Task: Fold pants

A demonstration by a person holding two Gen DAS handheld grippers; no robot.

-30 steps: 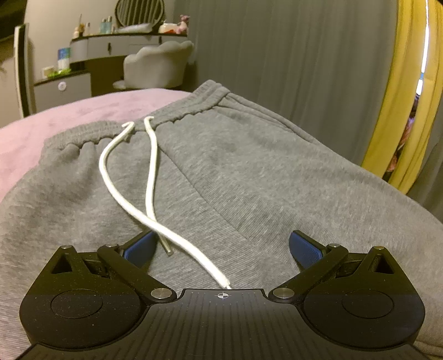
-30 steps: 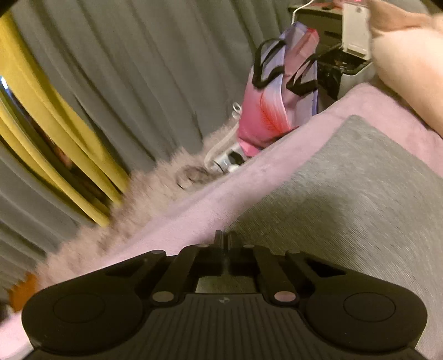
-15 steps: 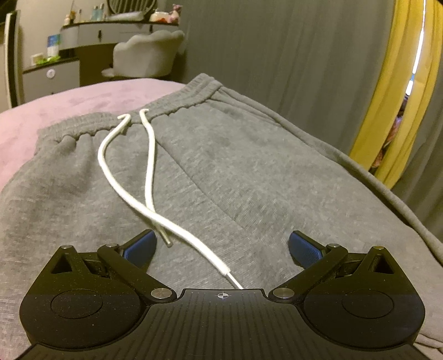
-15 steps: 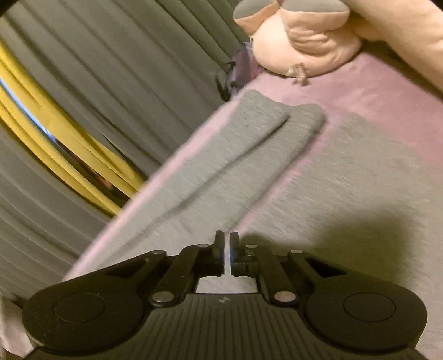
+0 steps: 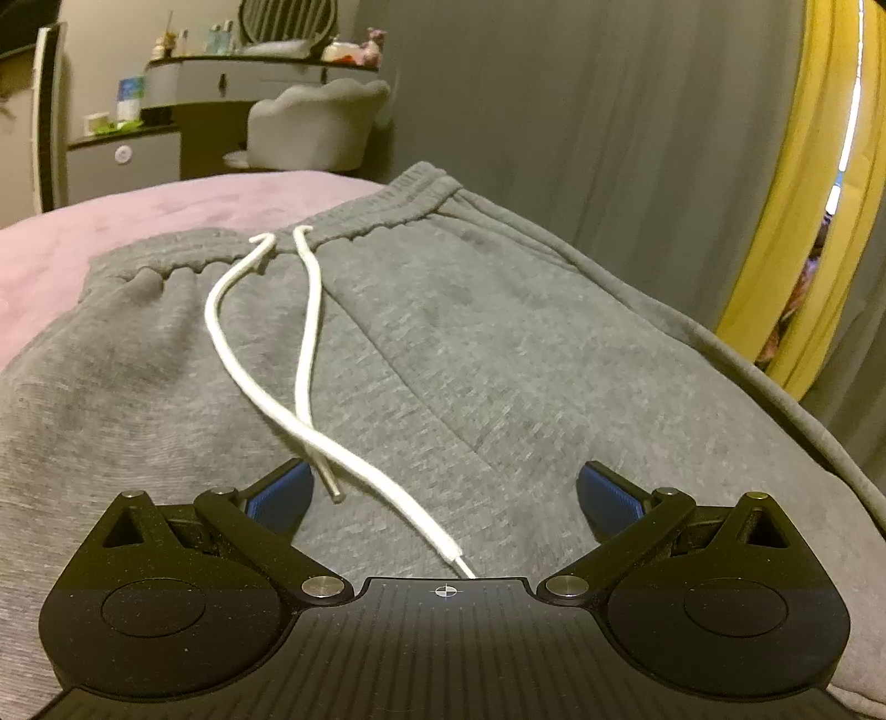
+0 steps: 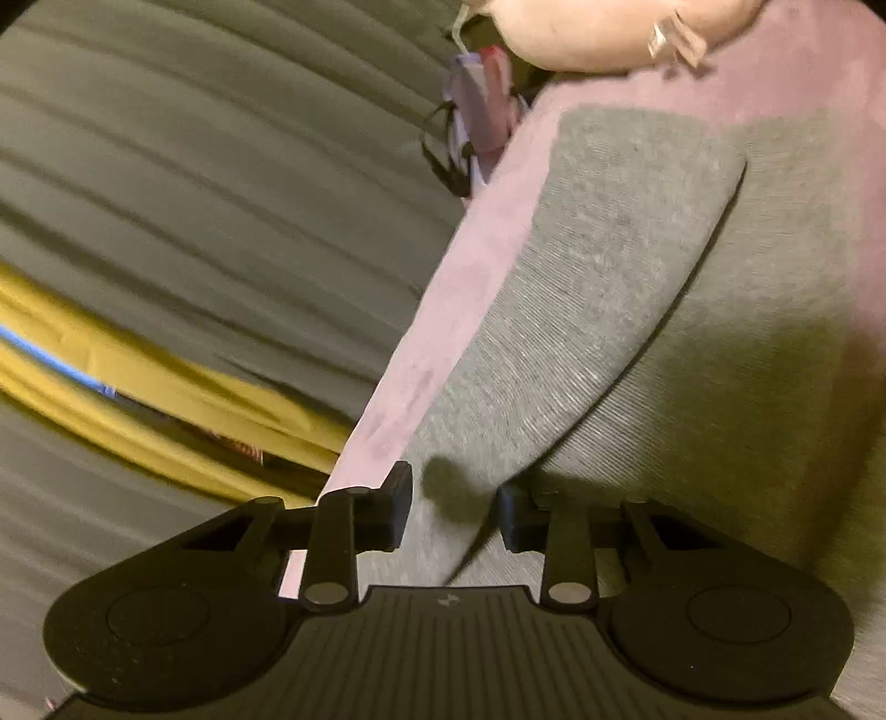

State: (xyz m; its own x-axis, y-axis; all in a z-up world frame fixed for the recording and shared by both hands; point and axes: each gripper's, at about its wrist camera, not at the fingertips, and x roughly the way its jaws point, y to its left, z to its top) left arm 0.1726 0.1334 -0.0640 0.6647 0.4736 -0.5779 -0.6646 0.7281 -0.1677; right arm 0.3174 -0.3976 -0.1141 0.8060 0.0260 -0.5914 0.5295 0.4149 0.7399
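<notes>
**Both grippers over the grey pants, neither one gripping**

Your left gripper [image 5: 443, 493] points forward and downward over the upper part of the grey pants [image 5: 498, 360], which lie flat on the pink bedspread [image 5: 138, 221]. Its blue-padded fingers [image 5: 279, 493] are spread wide, with nothing pinched; they sit low over the fabric, but you cannot tell from this view whether the tips touch it. The waistband [image 5: 387, 213] lies at the far end of that view. The white drawstring [image 5: 260, 382] runs from it toward you in two strands that cross just ahead of the left finger; one strand ends beside that finger and the other passes between the fingers and under the gripper body.

Your right gripper [image 6: 454, 512] is tilted downward too, and rolled, so the bed edge runs diagonally through its view. Its jaws have just been opening and now stand partly apart. Grey fabric lies in the gap below them, yet the black pads [image 6: 398, 509] do not press on it. Ahead of this gripper a pant leg [image 6: 609, 266] stretches away along the edge of the bedspread to its hem. A fold line runs from between the fingers along the leg's right side. Beyond the hem a pale pink cushion [image 6: 581, 33] rests on the bed. Grey curtains [image 6: 221, 166] and a yellow curtain [image 6: 138, 387] fill the left of that view, slightly blurred.
</notes>
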